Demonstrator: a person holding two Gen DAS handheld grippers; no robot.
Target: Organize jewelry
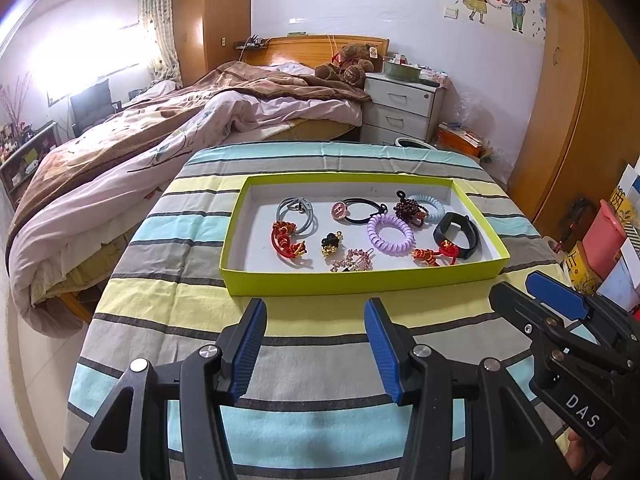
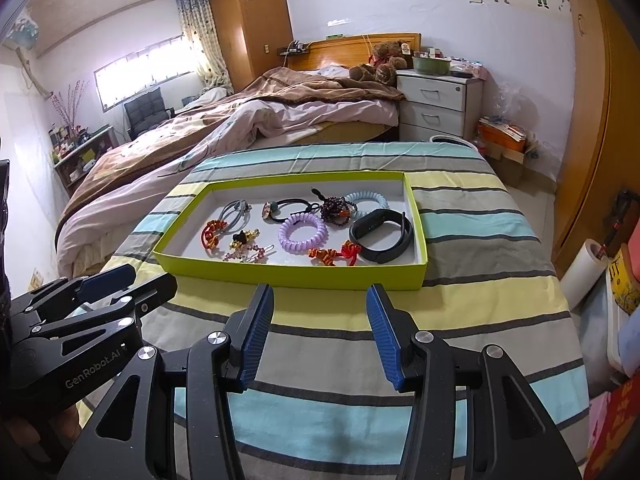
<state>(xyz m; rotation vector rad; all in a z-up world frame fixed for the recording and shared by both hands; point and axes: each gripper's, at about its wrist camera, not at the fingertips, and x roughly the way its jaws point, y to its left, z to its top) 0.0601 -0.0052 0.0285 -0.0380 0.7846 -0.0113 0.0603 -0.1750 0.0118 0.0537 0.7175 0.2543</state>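
Left wrist view: left gripper (image 1: 316,308) at lower centre, jaws wide apart, nothing between them; bare striped cloth (image 1: 312,372) fills the gap; green tray (image 1: 360,280) lies just above the fingertips at mid-frame, its near wall apart from them; right gripper (image 1: 556,300) enters from the lower right, beside the tray's near right corner, its jaws not readable here; open cloth on all sides of the tray, table edge dropping away at left toward the bed (image 1: 160,140); tray contents: grey hair tie (image 1: 296,212), red knot charm (image 1: 286,240), black hair tie with pink disc (image 1: 360,210), dark bead bracelet (image 1: 410,210), pale blue coil tie (image 1: 434,206), purple coil tie (image 1: 390,234), black wristband (image 1: 458,236), red-and-gold charm (image 1: 434,256), black-and-gold charm (image 1: 331,243), pink hair clip (image 1: 354,262). Right wrist view: right gripper (image 2: 320,300) at lower centre, jaws wide apart and empty over cloth; tray (image 2: 288,272) just above the tips, shifted left of centre; left gripper (image 2: 116,280) at lower left, near the tray's near left corner; same items inside, wristband (image 2: 382,236) nearest the right wall.
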